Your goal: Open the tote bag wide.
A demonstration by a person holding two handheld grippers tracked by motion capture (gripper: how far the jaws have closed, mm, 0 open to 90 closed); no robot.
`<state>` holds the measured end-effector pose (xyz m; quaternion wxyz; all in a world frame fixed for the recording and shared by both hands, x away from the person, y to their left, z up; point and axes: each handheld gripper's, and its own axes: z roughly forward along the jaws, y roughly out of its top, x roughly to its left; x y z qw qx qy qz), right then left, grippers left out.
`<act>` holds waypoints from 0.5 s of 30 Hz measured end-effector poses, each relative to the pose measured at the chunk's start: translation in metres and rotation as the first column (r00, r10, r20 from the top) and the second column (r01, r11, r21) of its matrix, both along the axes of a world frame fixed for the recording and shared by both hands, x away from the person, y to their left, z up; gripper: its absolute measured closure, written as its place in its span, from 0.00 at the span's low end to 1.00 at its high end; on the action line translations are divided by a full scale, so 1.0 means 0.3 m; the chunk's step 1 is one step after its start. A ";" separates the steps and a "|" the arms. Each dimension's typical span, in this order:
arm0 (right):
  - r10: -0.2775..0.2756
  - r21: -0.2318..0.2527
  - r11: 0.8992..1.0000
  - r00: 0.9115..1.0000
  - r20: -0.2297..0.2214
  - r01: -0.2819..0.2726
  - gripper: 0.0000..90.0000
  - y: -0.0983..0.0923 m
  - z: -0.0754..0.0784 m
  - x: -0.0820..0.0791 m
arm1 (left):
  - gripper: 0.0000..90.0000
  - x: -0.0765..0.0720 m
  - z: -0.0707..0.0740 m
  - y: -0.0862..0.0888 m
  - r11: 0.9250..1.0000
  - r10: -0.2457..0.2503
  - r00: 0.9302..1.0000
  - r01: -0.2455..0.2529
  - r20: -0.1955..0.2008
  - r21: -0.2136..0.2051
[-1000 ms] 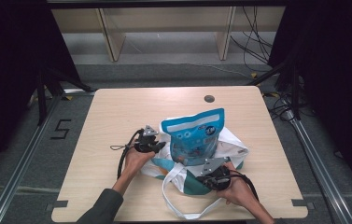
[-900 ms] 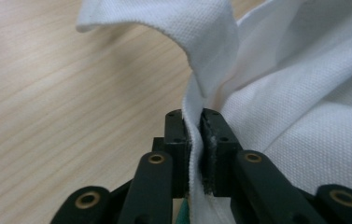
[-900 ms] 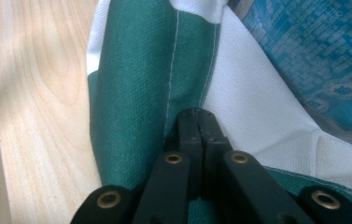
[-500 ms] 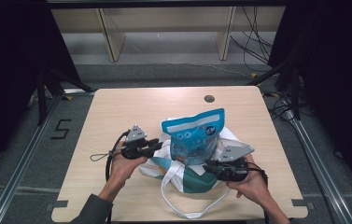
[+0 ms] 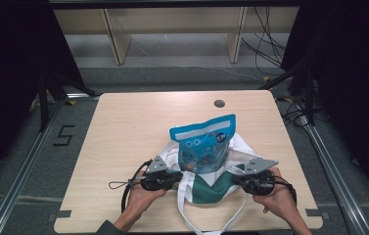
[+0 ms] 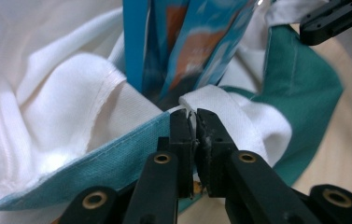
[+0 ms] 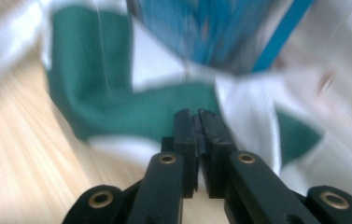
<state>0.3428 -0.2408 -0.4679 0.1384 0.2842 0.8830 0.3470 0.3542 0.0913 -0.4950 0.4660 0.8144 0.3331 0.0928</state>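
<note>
Your left gripper (image 6: 194,116) clenched on the tote bag's (image 5: 211,188) near rim; your right gripper (image 7: 197,114) likewise | blue pouch (image 5: 204,144) upright inside

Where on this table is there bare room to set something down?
Bare table lies left of the blue pouch and behind it up to the round hole. The front middle is crowded: cloth bag, left gripper, right gripper.

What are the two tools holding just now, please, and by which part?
Both hold the tote bag: the left tool pinches its white rim by the strap; the right tool looks shut on the opposite rim, though blurred.
</note>
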 end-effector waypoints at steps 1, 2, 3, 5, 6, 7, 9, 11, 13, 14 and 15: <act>-0.016 -0.047 0.999 1.000 -0.016 0.016 0.99 -0.001 -0.022 0.005 | 0.96 0.001 -0.010 -0.003 1.000 0.004 1.000 -0.004 -0.007 0.007; -0.041 -0.110 0.993 0.998 -0.056 0.034 1.00 0.001 -0.095 0.021 | 0.99 0.007 -0.024 -0.007 1.000 -0.011 1.000 0.011 -0.007 0.018; -0.041 -0.110 0.993 0.998 -0.056 0.034 1.00 0.001 -0.095 0.021 | 0.99 0.007 -0.024 -0.007 1.000 -0.011 1.000 0.011 -0.007 0.018; -0.015 -0.104 0.995 0.997 -0.076 0.007 1.00 -0.009 -0.101 0.031 | 0.99 0.013 -0.040 -0.010 1.000 -0.014 1.000 0.014 -0.013 0.023; -0.029 -0.120 0.993 0.996 -0.081 0.019 1.00 -0.006 -0.096 0.027 | 0.99 0.014 -0.041 -0.006 0.999 -0.023 1.000 0.023 -0.019 0.040; -0.029 -0.135 0.991 0.997 -0.068 0.019 1.00 -0.001 -0.083 0.018 | 0.99 0.006 -0.041 -0.013 0.998 -0.009 1.000 0.010 -0.004 0.066; -0.028 -0.132 0.991 0.998 -0.052 0.021 0.99 -0.003 -0.066 0.013 | 0.99 0.007 -0.043 -0.016 0.998 -0.025 1.000 0.024 0.014 0.066; 0.002 -0.025 1.000 1.000 0.005 -0.002 0.99 -0.022 0.022 -0.011 | 0.99 0.005 -0.045 -0.018 0.996 -0.023 1.000 0.023 0.003 0.086; 0.000 0.005 1.000 0.999 0.053 0.000 0.99 -0.023 0.052 -0.022 | 0.99 0.004 -0.045 -0.020 0.996 -0.018 1.000 0.017 0.002 0.085; -0.002 0.048 0.999 0.998 0.070 -0.001 0.99 -0.021 0.081 -0.033 | 0.99 0.009 -0.043 -0.017 0.995 -0.027 1.000 0.026 0.008 0.099; 0.007 0.084 0.996 0.994 0.106 -0.016 0.99 -0.018 0.109 -0.035 | 0.99 0.009 -0.043 -0.018 0.995 -0.025 1.000 0.024 0.005 0.101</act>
